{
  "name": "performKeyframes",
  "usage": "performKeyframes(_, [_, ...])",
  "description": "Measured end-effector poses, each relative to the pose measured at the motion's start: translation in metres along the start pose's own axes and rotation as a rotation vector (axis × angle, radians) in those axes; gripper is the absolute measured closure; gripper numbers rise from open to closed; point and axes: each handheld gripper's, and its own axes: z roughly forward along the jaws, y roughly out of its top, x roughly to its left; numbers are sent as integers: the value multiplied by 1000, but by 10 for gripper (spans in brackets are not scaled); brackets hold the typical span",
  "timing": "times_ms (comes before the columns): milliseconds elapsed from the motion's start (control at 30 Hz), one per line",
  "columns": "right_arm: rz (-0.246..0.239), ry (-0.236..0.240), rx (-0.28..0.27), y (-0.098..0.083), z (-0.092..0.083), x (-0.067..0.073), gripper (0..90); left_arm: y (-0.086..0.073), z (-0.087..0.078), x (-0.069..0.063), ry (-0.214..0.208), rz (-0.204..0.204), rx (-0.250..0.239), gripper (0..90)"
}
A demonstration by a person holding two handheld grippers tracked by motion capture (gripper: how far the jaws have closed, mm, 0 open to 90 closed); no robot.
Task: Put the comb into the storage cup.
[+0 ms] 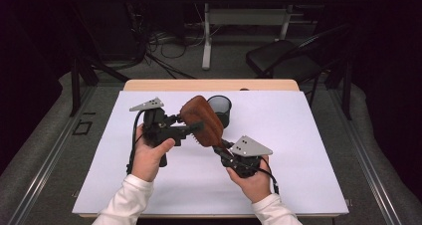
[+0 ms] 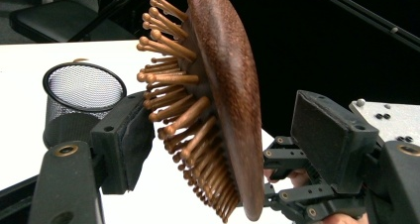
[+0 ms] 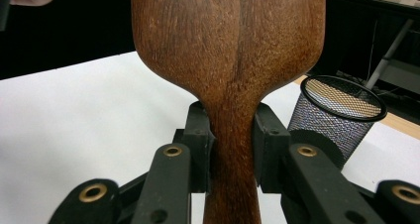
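Note:
A brown wooden hairbrush [image 1: 201, 118] is held up over the white mat, head away from the person. My right gripper [image 1: 219, 146] is shut on its narrow handle [image 3: 232, 135], a pad pressing each side. In the right gripper view the smooth back of the head [image 3: 228, 45] faces the camera. My left gripper [image 1: 189, 124] reaches in from the left and stands open around the head. In the left gripper view one pad [image 2: 131, 140] sits near the wooden bristles [image 2: 178, 110]. The other pad [image 2: 324, 135] stands clear of the hairbrush's back [image 2: 233, 85].
A black mesh cup [image 1: 220, 109] stands upright on the white mat [image 1: 298, 150], just behind the brush. The mat covers a wooden table [image 1: 209, 84]. A black chair [image 1: 283, 56] and a second table [image 1: 249, 16] stand on the floor beyond.

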Motion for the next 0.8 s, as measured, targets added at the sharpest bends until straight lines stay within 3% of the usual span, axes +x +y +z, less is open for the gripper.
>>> performKeyframes(333, [-5,2,-5,0,0,2,725,2,8,0,4,-30,-17,265])
performKeyframes(533, [-6,2,-6,0,0,2,725,3,8,2,4,-50,-51,285])
performKeyframes(800, [-1,5,-6,-1,1,3,725,3,8,3,14,-58,-54,326])
